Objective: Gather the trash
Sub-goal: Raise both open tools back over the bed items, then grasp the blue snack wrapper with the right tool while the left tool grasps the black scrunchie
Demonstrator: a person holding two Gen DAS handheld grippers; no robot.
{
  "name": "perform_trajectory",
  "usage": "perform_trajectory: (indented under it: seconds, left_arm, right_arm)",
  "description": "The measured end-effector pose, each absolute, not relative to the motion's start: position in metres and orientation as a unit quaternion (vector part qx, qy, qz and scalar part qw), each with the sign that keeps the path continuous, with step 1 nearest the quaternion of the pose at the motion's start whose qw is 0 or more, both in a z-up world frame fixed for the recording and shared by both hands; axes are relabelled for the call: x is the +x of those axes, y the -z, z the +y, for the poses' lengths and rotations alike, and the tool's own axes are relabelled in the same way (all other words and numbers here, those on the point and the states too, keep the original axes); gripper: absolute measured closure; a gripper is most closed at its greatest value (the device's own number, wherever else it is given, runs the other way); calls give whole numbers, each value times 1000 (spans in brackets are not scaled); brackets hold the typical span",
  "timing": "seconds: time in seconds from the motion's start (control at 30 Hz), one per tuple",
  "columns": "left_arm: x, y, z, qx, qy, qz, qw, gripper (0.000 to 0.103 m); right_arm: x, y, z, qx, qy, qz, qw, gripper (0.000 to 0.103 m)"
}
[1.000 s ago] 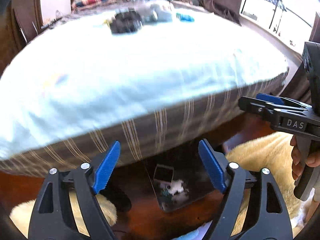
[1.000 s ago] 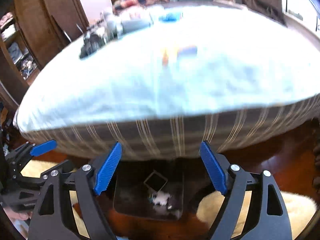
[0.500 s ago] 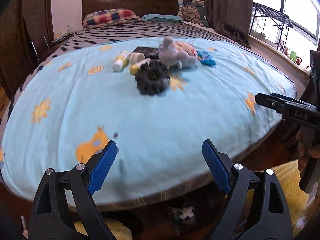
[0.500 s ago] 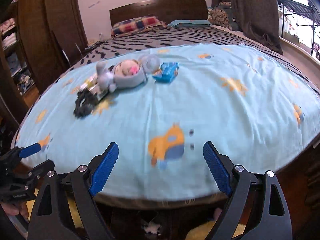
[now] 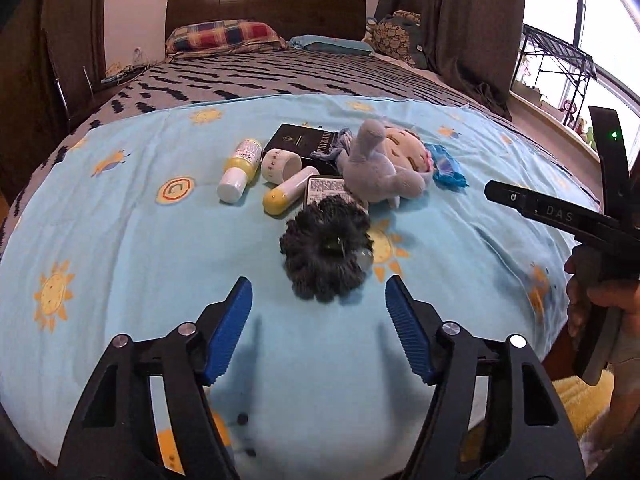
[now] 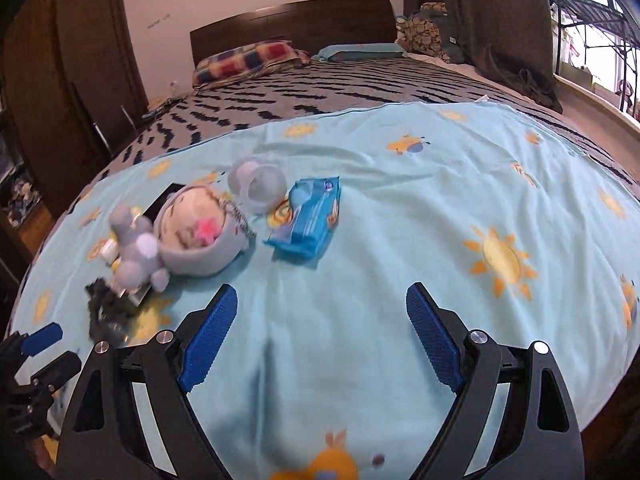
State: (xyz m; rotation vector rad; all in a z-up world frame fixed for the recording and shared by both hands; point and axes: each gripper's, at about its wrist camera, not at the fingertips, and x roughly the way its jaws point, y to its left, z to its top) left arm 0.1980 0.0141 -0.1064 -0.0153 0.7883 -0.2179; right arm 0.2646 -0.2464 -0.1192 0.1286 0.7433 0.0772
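Clutter lies on the light blue sun-print sheet [image 5: 120,216]. A crumpled blue wrapper packet [image 6: 306,220] sits beside a clear plastic cup [image 6: 258,182] and a grey plush toy [image 6: 188,236]. The left wrist view shows the same wrapper [image 5: 446,166], the plush [image 5: 384,168], a dark knitted scrunchie [image 5: 326,248], two yellow-and-white bottles [image 5: 240,170], a white ring cup [image 5: 280,164] and a black book [image 5: 304,142]. My left gripper [image 5: 318,320] hovers just short of the scrunchie; its jaws are closing with nothing between them. My right gripper [image 6: 320,320] stands open and empty, short of the wrapper.
The bed runs back to a plaid pillow [image 5: 222,36] and a dark headboard [image 5: 264,4]. Dark curtains [image 5: 460,20] and a window rack [image 5: 560,64] are on the right, a wooden wardrobe [image 6: 60,80] on the left. A hand [image 5: 596,292] holds the other tool at the bed's right edge.
Both views have risen from the bed's striped side and the floor below it to above the sheet, closer to the clutter. The left jaws stand narrower than before.
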Motion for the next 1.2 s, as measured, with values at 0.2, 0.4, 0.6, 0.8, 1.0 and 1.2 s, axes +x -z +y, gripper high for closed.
perform_trajectory:
  seconds: [0.2,0.4,0.6,0.8,1.0,1.2]
  left_arm:
    - [219,114,16,-20,107,394,912,45]
    - [231,123,15,-19,114,407,906,52]
    - [232,126,9,-19,133,409,903,72]
    - [228,124,2,-17,143,406,902,83]
    - [217,120,-1,-19,151,399,904,91]
    - [193,112,-6,-9,151,391,908,91]
  right_arm:
    - [296,121,-243,69,-36,367,927,16]
    - [330,136,-237,75,-41,399,913,26]
    - [342,145,-234,71,-42,417,905,60]
    - [333,140,-232,70,-56,406,909,64]
    - [306,135,-225,56,-69,396,914,65]
    - [261,128,-228,52,-75,384,919,65]
